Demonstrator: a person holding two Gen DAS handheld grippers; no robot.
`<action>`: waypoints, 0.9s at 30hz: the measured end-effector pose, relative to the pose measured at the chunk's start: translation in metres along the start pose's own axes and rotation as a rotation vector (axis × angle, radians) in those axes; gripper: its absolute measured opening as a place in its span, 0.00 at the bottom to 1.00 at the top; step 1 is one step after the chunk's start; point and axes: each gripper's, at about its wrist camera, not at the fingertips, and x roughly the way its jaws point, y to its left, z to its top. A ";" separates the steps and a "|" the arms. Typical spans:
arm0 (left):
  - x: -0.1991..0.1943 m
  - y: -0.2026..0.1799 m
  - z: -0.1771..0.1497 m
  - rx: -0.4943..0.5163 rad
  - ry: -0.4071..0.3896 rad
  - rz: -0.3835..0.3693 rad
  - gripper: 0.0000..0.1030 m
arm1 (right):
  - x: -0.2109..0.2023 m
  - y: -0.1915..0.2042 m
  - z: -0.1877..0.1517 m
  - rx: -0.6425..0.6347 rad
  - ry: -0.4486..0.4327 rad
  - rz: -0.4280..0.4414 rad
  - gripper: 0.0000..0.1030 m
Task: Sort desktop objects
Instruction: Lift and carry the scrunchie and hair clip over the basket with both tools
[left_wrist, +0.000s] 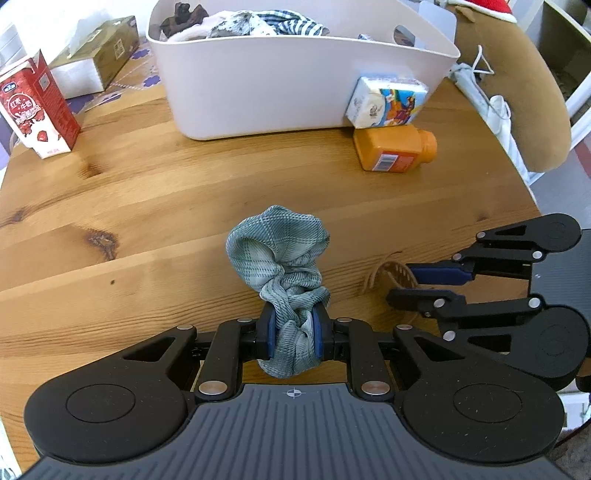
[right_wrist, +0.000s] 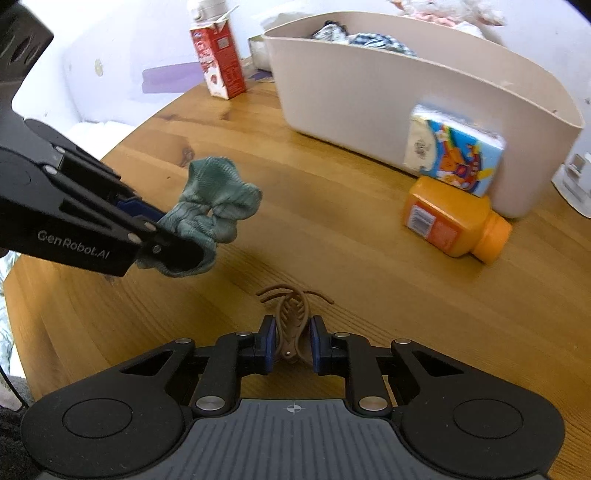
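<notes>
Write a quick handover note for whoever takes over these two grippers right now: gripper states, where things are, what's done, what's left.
Left gripper: shut on the green scrunchie, held above the table.
Right gripper: shut on the brown hair claw, which is at the tabletop.
White bin already holds fabric items.
Outside it: orange bottle lying on its side, tissue pack leaning on the bin, red carton standing.
Left: probably bin the scrunchie and claw, then sort the rest.
</notes>
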 end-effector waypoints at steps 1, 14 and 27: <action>-0.001 -0.001 0.001 0.000 -0.005 -0.003 0.18 | -0.003 -0.002 0.000 0.005 -0.006 -0.001 0.17; -0.027 -0.012 0.019 0.070 -0.092 0.016 0.18 | -0.054 -0.033 0.012 0.078 -0.138 -0.055 0.17; -0.059 -0.006 0.055 0.055 -0.189 0.001 0.18 | -0.111 -0.065 0.044 0.119 -0.311 -0.133 0.17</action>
